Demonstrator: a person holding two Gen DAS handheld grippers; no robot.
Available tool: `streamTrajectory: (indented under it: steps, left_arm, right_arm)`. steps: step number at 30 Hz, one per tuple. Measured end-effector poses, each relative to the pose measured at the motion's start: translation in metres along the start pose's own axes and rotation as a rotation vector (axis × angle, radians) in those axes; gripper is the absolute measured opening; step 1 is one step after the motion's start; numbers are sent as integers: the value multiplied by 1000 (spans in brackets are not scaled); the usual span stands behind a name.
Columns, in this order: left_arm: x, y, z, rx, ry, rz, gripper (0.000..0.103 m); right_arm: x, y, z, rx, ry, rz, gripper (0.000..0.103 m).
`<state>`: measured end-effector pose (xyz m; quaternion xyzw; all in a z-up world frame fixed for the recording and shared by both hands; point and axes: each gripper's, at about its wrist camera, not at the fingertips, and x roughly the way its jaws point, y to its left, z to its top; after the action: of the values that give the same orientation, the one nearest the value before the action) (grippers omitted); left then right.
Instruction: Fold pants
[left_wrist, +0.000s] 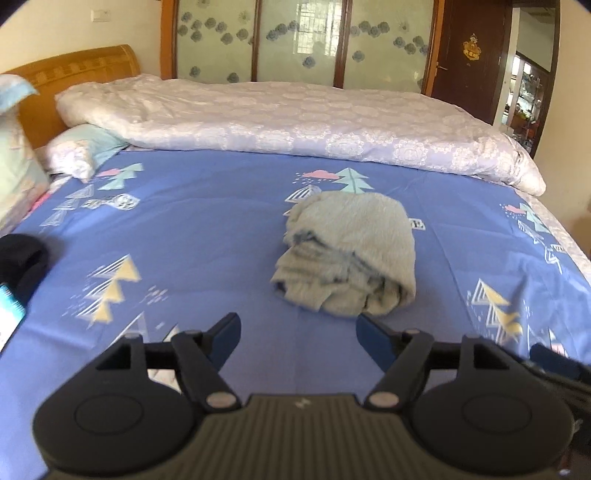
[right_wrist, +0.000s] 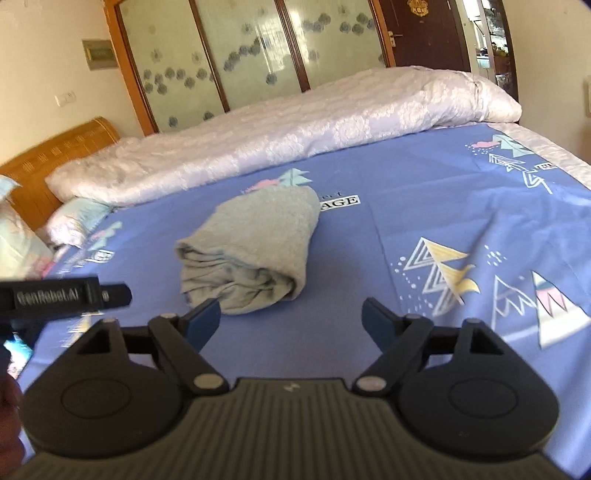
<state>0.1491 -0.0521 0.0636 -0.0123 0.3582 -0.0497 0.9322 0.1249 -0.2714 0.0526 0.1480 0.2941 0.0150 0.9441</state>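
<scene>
Bed (left_wrist: 207, 236) is covered by a blue patterned sheet; a pale quilt (left_wrist: 295, 122) is heaped along its far side. Grey pants (left_wrist: 351, 254), folded into a compact bundle, are seen mid-bed, nearer than the quilt. Left gripper (left_wrist: 297, 334) and right gripper (right_wrist: 291, 317) are held just short of the pants, jaws apart, nothing between them.

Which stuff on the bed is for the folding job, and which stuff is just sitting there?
For the job:
- folded grey pants, lying on the blue sheet
- left hand-held gripper, open, holding nothing
- right hand-held gripper, open, holding nothing

Just lying about:
- white quilt bunched along the far side
- pillows by the wooden headboard
</scene>
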Motion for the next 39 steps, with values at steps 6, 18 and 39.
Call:
streamTrajectory:
  steps: [6,18,39]
  left_arm:
    - [-54,13,-31,10,-26,28,91]
    - [-103,22,-72,38,-53,81,103]
    - [-107,28,-115,36,15,139,103]
  right_arm:
    - [-41,19,-20,-35,9,-18,91]
    - [-81,37,-60,-25,65,-29,96]
    - [-105,52,-98,-8,135,-25,97]
